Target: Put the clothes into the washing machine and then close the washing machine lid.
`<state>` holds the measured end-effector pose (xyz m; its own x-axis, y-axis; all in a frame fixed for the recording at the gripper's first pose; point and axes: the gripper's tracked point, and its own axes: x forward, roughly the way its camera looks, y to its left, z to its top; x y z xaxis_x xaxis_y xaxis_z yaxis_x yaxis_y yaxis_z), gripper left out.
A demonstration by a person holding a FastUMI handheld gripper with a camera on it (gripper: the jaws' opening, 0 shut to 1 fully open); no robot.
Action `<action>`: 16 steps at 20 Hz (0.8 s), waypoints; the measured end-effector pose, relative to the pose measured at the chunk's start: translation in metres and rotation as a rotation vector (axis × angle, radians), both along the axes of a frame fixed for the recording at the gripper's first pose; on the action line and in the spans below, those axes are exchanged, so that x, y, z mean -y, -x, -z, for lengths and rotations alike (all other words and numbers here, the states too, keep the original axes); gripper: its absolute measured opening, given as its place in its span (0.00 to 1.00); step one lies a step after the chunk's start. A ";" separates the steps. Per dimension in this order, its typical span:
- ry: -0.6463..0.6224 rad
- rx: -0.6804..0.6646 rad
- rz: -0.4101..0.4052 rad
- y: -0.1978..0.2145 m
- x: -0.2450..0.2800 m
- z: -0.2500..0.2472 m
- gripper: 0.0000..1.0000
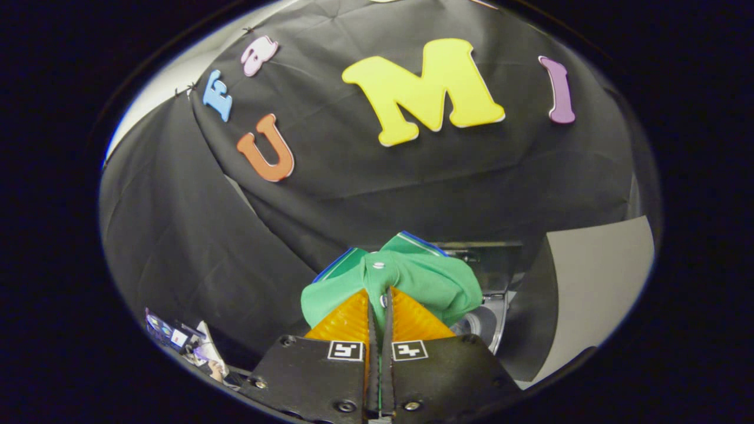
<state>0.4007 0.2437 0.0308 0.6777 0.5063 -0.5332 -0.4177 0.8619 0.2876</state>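
No legible writing anywhere. The gripper [380, 292], its fingers pinched on the green garment [424, 277], bears two square coded markers [345, 350], apparently without letters.

The gripper [380, 306] has two ribbed, wedge-shaped fingers [347, 324] mounted on black carriage blocks. Each block carries a small square black-and-white marker near its inner top corner. Round screw heads sit at the blocks' corners and along their lower edges.
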 end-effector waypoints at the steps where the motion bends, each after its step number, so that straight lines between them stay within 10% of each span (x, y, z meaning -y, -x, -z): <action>1: 0.020 -0.013 0.003 -0.004 -0.003 0.015 0.05; 16: 0.140 -0.130 0.119 -0.057 0.002 0.170 0.05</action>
<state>0.4578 0.2415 -0.1396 0.6491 0.3417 -0.6796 -0.2776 0.9382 0.2066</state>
